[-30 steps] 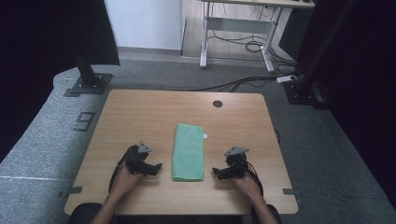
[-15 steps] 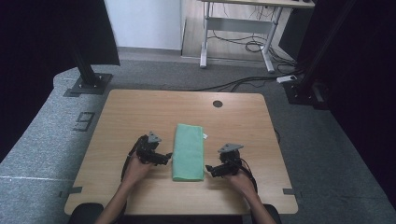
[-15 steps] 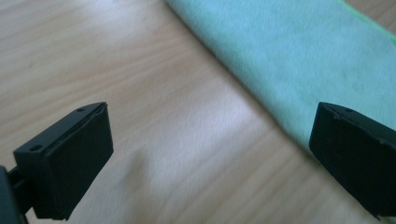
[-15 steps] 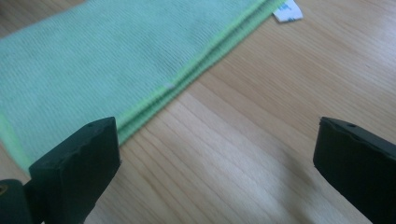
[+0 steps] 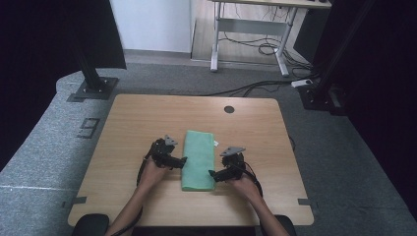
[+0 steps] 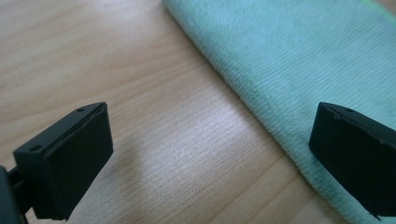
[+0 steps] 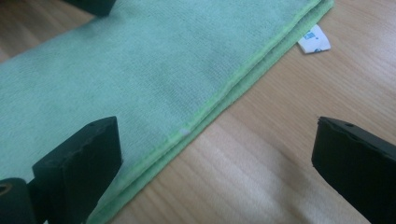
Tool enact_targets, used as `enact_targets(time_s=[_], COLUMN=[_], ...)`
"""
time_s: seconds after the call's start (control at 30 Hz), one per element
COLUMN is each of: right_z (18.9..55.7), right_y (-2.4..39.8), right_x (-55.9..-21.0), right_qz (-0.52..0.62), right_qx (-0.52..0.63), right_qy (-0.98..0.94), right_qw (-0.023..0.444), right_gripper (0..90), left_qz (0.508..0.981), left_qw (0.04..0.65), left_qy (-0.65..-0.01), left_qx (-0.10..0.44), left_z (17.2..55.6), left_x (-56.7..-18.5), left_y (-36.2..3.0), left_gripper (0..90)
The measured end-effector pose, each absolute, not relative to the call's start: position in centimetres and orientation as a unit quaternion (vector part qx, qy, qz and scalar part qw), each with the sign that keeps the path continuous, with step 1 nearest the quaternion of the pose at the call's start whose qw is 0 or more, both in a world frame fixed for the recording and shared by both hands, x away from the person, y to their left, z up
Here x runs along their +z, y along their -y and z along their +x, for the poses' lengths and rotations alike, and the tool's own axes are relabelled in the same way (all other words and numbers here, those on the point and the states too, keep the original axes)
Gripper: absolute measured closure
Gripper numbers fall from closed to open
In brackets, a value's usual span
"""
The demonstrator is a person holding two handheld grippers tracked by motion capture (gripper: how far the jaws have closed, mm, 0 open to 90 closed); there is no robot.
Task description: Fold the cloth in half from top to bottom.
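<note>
Left gripper (image 5: 183,160): jaws spread wide, straddling the folded long edge of the green towel (image 5: 198,159), one jaw over bare wood, the other over cloth.
Right gripper (image 5: 212,173): jaws wide apart across the towel's opposite, layered edge near its front corner.
Green towel: folded into a long strip, lying lengthwise mid-table, nearer the front edge.
White tag (image 7: 314,39): at the towel's far corner.
Table (image 5: 128,123): light wood.

High view: fixed overhead, looking forward and down across the whole desk (image 5: 147,113) to the floor beyond. Left gripper view: rides low, very near the desktop, facing the folded green cloth's (image 6: 299,70) rounded edge. Right gripper view: equally near, facing its layered edge. All three share the cloth.
</note>
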State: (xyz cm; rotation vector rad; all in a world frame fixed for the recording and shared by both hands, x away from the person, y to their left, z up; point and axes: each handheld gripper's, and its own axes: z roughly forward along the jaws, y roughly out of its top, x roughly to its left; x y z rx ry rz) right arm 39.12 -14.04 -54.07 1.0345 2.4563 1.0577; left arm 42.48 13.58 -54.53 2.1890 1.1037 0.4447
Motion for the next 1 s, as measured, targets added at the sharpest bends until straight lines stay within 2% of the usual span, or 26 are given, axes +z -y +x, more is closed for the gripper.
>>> enact_targets(time_s=[0.4, 1.0], right_z=[39.2, 34.7], right_y=[13.6, 13.1], right_x=[-55.2, -55.2], right_qz=[0.360, 0.328], right_qx=[0.348, 0.348], right_qy=[-0.855, -0.869], right_qw=[0.136, 0.124], right_gripper=[0.8, 0.8], left_qz=[0.836, 0.857], left_qw=[0.315, 0.308], left_qy=[-0.413, -0.383], left_qx=[0.174, 0.153], left_z=[42.0, 38.1], left_x=[-54.7, -54.5], left_y=[-13.5, -14.3], left_gripper=[0.0, 0.0])
